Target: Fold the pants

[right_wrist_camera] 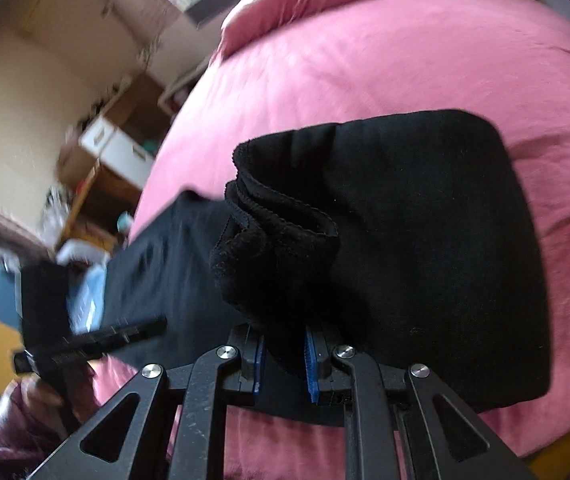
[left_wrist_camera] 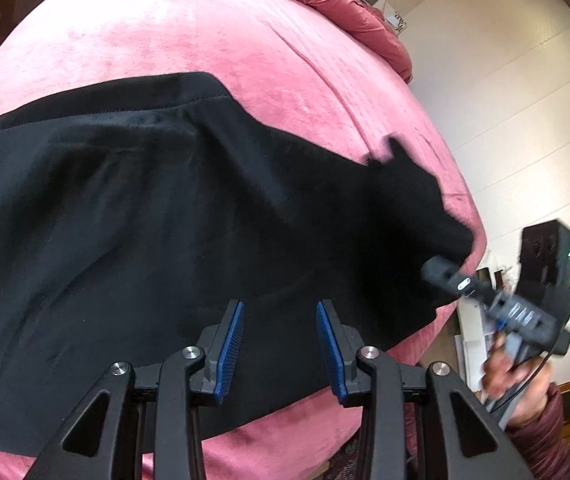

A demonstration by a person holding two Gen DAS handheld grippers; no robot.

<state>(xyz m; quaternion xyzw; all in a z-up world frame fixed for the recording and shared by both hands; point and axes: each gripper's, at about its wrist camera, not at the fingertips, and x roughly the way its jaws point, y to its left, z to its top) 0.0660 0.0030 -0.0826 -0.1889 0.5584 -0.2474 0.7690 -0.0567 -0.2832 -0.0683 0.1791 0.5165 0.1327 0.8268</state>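
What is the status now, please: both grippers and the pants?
Right gripper shut on black pants, bunched cuff end between its fingers. Left gripper open, nothing held, above the pants. Pants lie on pink bed cover. Nothing in the way.

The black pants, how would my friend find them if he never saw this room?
Look for the big pink bed that fills the room. The black pants lie across its cover, one end lifted in the right gripper and its blue-padded fingers. They are the only black cloth on all that pink.
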